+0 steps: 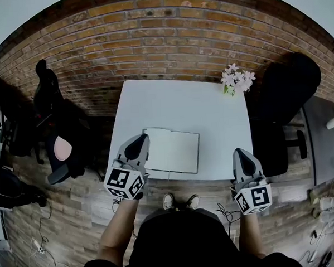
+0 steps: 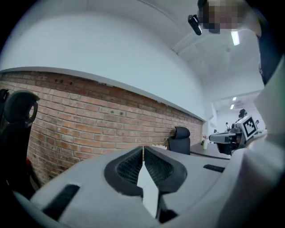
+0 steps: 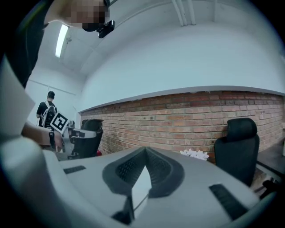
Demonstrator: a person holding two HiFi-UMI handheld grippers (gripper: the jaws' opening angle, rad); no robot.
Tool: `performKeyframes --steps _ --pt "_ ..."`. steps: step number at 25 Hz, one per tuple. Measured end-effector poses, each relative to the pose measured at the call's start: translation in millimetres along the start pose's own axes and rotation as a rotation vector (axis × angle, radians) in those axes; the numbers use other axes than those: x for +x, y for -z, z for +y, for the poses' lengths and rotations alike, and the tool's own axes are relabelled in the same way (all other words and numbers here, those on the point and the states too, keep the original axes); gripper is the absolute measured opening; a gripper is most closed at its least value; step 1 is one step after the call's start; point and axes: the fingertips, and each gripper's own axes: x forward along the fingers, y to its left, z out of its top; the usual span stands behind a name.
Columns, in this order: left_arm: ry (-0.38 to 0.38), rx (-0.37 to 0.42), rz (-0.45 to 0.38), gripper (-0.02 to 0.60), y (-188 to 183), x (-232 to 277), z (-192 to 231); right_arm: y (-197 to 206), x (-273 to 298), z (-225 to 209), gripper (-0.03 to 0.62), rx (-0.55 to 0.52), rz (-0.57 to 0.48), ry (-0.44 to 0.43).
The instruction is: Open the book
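The book (image 1: pixel 173 151) lies flat near the front edge of the white table (image 1: pixel 171 102) and shows a white face with a thin dark border. My left gripper (image 1: pixel 138 141) hangs over the book's left edge, held level, jaws shut with nothing between them. In the left gripper view the pads (image 2: pixel 129 167) meet at the tips (image 2: pixel 143 149) and only the brick wall lies beyond. My right gripper (image 1: pixel 242 157) is off to the right at the table's front right corner, apart from the book, also shut and empty (image 3: pixel 145 150).
White flowers (image 1: pixel 237 79) stand at the table's far right corner. Black office chairs sit to the left (image 1: pixel 49 125) and right (image 1: pixel 288 96). A brick wall (image 1: pixel 162 35) runs behind. Cables (image 1: pixel 227 211) lie on the wooden floor by my feet.
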Motion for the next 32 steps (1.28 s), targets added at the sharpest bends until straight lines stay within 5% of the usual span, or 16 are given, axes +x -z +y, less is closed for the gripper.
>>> performKeyframes --steps 15,21,32 --pt "-0.007 0.126 -0.203 0.032 -105 -30 -34 -16 -5 -63 0.014 0.004 -0.02 0.095" --pt "-0.045 0.179 -0.229 0.032 -117 -46 -37 -19 -12 -82 0.014 0.023 -0.024 0.123" --pt "-0.051 0.165 -0.231 0.031 -118 -37 -40 -42 -5 -90 0.014 0.025 -0.072 0.11"
